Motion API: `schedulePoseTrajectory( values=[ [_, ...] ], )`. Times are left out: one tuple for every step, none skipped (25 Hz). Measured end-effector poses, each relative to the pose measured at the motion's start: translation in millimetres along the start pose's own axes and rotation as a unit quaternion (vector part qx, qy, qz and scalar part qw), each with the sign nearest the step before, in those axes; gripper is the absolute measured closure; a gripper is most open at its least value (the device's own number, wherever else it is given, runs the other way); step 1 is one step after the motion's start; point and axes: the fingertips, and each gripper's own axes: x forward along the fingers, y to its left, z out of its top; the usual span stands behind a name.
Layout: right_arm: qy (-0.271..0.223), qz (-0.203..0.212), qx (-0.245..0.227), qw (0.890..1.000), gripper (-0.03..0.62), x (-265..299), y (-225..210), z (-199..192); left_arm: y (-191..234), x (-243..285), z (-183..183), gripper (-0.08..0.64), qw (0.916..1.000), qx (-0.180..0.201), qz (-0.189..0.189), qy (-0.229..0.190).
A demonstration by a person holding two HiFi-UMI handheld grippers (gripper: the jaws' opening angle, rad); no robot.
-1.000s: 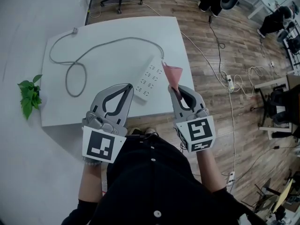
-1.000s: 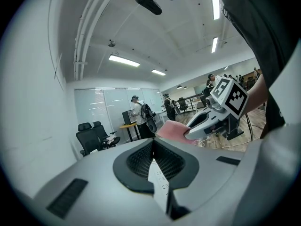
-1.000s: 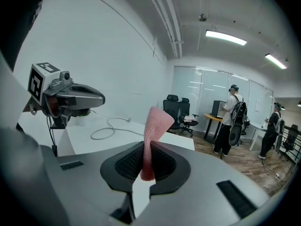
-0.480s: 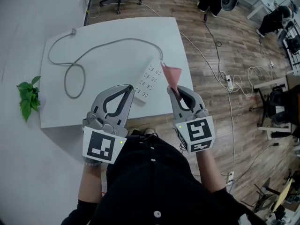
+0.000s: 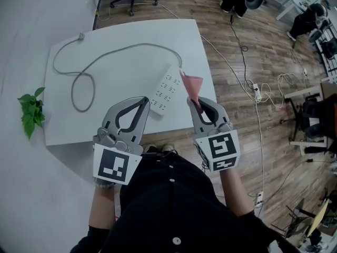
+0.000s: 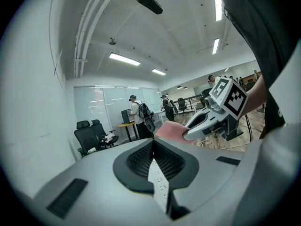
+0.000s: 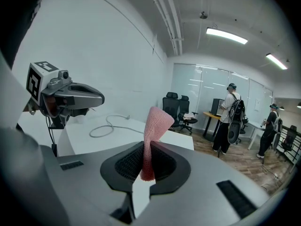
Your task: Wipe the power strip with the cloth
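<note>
Head view: the white power strip [image 5: 164,90] lies slantwise on the worktop [image 5: 131,36], close to its near right edge. Its grey cord [image 5: 105,57] loops away to the left. Just beside the strip the pink cloth [image 5: 192,83] stands up, pinched in the right tongs [image 5: 195,102]. The left tongs [image 5: 143,100] are pressed together by the strip's near end.

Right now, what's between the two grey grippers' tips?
Head view: near end of white power strip lies between left gripper and right gripper, which pinches pink cloth.
</note>
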Motion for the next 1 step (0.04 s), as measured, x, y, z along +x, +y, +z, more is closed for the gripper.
schedulePoseTrajectory(
  values=[
    [0.0,0.0,0.0,1.0,0.543,0.1,0.2,0.1,0.3,-0.1,-0.1,0.546,1.0,0.0,0.0,0.0]
  ],
)
